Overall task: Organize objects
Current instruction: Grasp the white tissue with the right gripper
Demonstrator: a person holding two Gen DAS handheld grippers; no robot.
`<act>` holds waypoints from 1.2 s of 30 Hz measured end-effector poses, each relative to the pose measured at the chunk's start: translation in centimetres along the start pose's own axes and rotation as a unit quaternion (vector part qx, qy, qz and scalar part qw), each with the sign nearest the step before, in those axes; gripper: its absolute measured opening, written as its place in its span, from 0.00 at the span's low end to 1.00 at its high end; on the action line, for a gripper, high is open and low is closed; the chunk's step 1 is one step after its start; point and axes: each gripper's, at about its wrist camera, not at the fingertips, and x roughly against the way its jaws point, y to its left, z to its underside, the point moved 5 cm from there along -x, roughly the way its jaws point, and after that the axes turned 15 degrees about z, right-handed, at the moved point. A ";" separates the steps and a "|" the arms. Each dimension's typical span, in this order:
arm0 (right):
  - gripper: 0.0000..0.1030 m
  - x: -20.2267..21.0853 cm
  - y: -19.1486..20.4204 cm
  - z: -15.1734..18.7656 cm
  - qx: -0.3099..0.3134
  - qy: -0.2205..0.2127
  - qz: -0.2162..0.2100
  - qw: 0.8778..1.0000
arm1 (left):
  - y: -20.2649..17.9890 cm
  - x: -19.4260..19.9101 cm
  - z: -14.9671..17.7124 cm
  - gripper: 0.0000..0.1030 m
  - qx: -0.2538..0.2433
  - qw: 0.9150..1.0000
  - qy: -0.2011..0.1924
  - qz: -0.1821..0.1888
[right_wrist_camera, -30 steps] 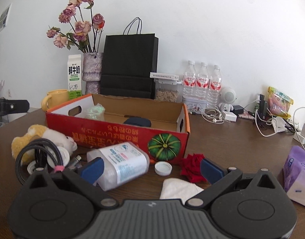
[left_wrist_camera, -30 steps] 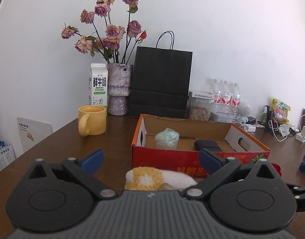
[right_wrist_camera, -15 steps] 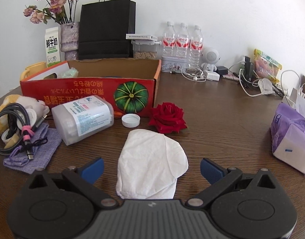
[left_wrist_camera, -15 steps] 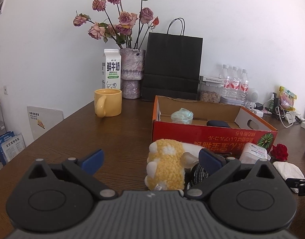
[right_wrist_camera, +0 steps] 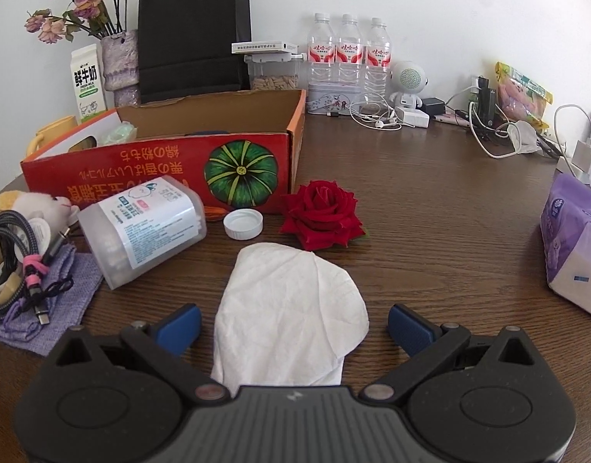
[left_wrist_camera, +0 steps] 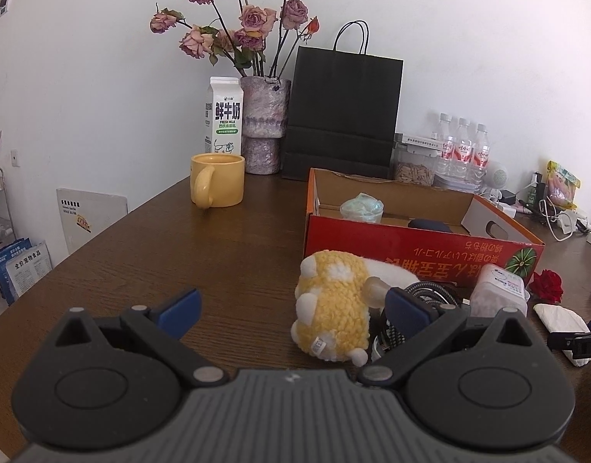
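A red cardboard box (left_wrist_camera: 419, 245) (right_wrist_camera: 156, 169) with a pumpkin picture stands open on the brown table. In front of it lie a yellow and white plush toy (left_wrist_camera: 334, 305) (right_wrist_camera: 29, 204), a coiled cable (right_wrist_camera: 9, 243), a clear plastic jar (right_wrist_camera: 144, 227) on its side, a white cap (right_wrist_camera: 243, 224), a red rose head (right_wrist_camera: 321, 214) and a white tissue (right_wrist_camera: 287, 312). My left gripper (left_wrist_camera: 293, 308) is open, the plush toy just inside its right finger. My right gripper (right_wrist_camera: 293, 326) is open with the tissue between its fingers, which stand apart from it.
A yellow mug (left_wrist_camera: 217, 185), a milk carton (left_wrist_camera: 224, 115), a vase of dried roses (left_wrist_camera: 264, 123) and a black paper bag (left_wrist_camera: 343, 110) stand at the back left. Water bottles (right_wrist_camera: 349, 56), cables (right_wrist_camera: 500, 135) and a purple tissue pack (right_wrist_camera: 577, 247) fill the right side.
Both grippers pulled back and rose. The left view swung left, so the plush toy now sits toward its right finger. The right gripper tilted down over the tissue.
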 end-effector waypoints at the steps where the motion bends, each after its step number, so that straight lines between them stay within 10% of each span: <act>1: 1.00 0.0 0.0 0.0 0.000 0.000 -0.001 1.000 | -0.1 0.0 0.1 1.00 0.000 1.000 0.001 0.000; 8: 0.99 0.1 0.0 0.0 0.000 -0.003 -0.005 1.000 | 0.2 0.0 0.1 1.00 0.003 1.000 0.003 -0.002; 14: 0.65 1.2 0.3 0.4 -0.004 -0.033 -0.010 0.999 | 0.5 -0.5 0.4 1.00 0.008 1.000 0.011 -0.007; 36: 0.55 2.2 -0.2 0.3 -0.054 -0.055 -0.034 0.996 | 0.5 -6.9 0.5 0.99 -0.002 0.995 0.103 0.005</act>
